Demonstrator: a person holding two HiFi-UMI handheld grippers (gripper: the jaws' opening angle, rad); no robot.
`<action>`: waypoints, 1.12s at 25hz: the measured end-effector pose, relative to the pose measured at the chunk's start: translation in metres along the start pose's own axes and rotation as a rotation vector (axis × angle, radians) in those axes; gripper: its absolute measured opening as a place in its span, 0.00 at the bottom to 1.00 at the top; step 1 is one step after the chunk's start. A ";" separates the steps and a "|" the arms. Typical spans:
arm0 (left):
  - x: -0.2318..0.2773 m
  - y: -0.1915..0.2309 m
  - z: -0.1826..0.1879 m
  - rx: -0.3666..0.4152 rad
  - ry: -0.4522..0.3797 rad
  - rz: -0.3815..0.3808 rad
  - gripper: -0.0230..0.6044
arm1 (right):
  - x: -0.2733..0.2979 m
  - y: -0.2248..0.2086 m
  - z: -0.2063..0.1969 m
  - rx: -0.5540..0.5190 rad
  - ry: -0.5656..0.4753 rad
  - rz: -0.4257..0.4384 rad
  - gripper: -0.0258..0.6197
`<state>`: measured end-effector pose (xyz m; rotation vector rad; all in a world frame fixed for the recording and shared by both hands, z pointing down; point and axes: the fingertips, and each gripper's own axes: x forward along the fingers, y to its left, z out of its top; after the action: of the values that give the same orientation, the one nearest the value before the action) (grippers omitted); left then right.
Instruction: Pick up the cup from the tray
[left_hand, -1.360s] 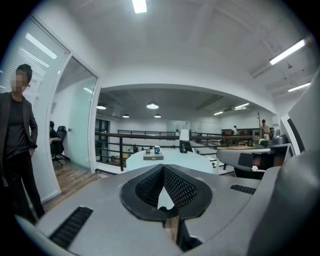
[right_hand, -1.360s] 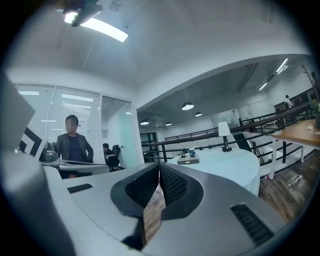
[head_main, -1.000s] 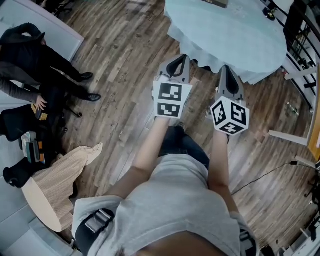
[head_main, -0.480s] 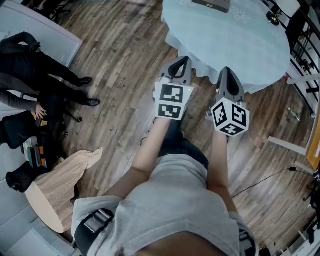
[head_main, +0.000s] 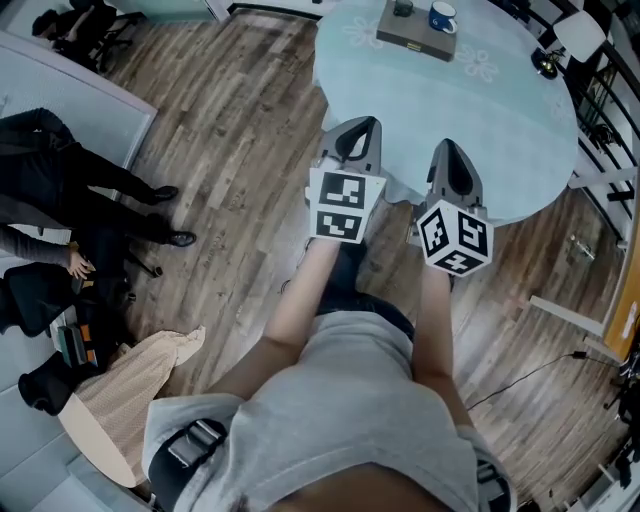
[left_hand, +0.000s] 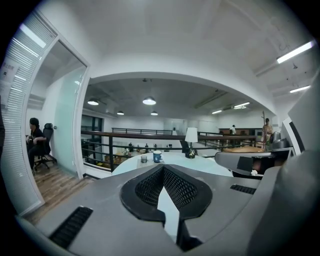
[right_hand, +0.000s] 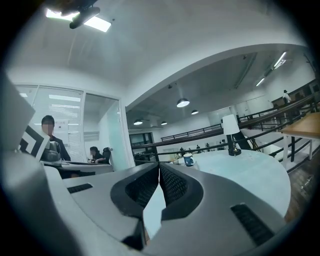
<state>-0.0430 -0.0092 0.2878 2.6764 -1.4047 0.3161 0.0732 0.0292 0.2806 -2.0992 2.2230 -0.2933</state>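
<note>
The cup stands upright, mouth up, on the tray; left gripper and right gripper fingers pressed together, empty.

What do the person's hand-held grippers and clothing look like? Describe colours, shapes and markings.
The left hand-held gripper and right hand-held gripper are each a grey tapered shell with black, mesh-textured pads and a white cube of black square markers. The person wears a light grey short-sleeved T-shirt.
</note>
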 end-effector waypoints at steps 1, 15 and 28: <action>0.010 0.006 0.005 0.003 -0.002 -0.005 0.04 | 0.011 -0.001 0.003 0.000 -0.003 -0.004 0.05; 0.120 0.057 0.028 0.014 0.013 -0.058 0.04 | 0.131 -0.030 0.010 0.009 0.023 -0.055 0.05; 0.189 0.066 0.016 -0.015 0.065 -0.065 0.04 | 0.191 -0.066 -0.005 -0.002 0.096 -0.042 0.05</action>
<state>0.0098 -0.2013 0.3152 2.6675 -1.2946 0.3821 0.1245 -0.1632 0.3131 -2.1794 2.2330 -0.4037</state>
